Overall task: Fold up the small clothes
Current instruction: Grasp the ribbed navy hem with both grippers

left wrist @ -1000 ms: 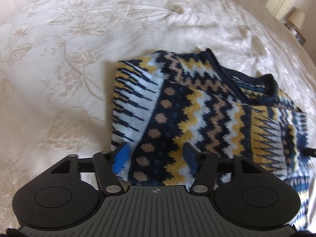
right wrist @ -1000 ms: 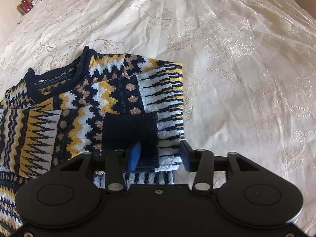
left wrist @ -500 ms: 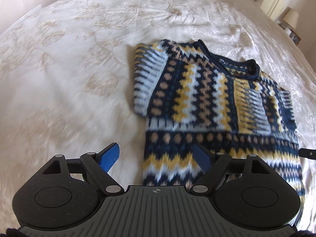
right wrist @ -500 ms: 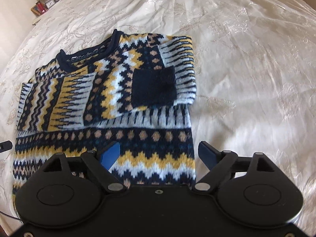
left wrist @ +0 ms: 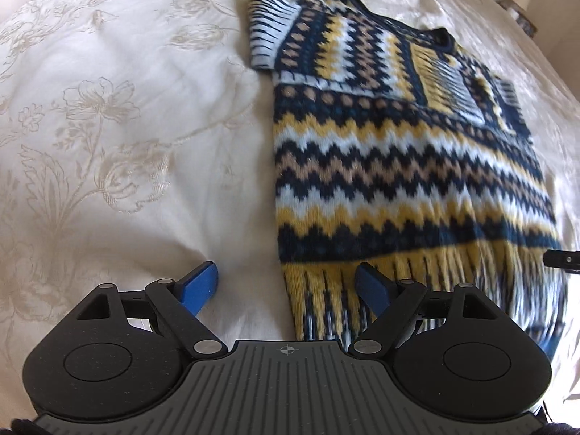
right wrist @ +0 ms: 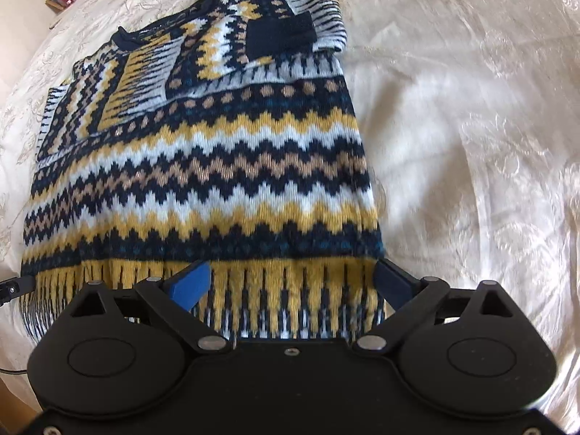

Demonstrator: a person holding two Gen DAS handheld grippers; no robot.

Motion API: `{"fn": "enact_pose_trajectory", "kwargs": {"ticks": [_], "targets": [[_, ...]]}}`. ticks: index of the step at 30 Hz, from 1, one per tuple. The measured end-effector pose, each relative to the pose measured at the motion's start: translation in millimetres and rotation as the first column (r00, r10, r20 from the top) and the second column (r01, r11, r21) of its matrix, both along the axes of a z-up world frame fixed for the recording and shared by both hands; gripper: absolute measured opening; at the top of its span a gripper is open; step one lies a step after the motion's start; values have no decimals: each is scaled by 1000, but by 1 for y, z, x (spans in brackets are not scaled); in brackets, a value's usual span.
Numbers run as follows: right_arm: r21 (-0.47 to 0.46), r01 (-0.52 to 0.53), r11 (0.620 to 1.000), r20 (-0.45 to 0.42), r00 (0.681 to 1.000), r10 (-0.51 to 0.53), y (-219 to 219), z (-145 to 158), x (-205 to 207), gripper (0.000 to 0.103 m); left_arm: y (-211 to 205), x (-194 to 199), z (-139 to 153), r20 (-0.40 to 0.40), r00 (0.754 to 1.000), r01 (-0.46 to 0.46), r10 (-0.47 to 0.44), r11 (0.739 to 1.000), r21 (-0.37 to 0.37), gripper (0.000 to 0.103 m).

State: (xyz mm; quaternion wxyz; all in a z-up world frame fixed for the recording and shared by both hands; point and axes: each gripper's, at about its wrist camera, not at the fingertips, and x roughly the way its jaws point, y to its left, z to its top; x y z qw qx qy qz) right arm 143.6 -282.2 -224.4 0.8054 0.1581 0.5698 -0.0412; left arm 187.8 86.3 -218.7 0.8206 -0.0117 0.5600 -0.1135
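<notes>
The sweater (right wrist: 203, 166) lies flat on the bed (left wrist: 108, 127), sleeves folded in. Left claw (left wrist: 288, 286) and right claw (right wrist: 291, 282) gape at its hem corners; pinch both evenly, then lift together.

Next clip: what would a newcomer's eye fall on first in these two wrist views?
The patterned sweater in navy, yellow and pale-blue zigzags, lying on the cream embroidered bedspread with both sleeves folded across its chest. Next, the two open grippers at its hem: the left gripper straddles the hem's left corner, and the right gripper spans the right corner.
</notes>
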Motion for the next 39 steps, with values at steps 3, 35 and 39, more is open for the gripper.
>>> {"fn": "enact_pose_trajectory", "kwargs": {"ticks": [3, 35, 39], "targets": [[-13, 12, 1000, -25, 1000, -13, 7, -6, -15, 100, 2, -5, -5, 4, 1000, 15, -15, 1000, -11, 87], [131, -94, 987, 155, 985, 73, 0, -29, -120, 103, -10, -106, -23, 52, 992, -115, 115, 993, -9, 100], [165, -139, 976, 95, 988, 125, 1, -39, -134, 103, -17, -121, -27, 73, 994, -84, 82, 996, 29, 99]]}}
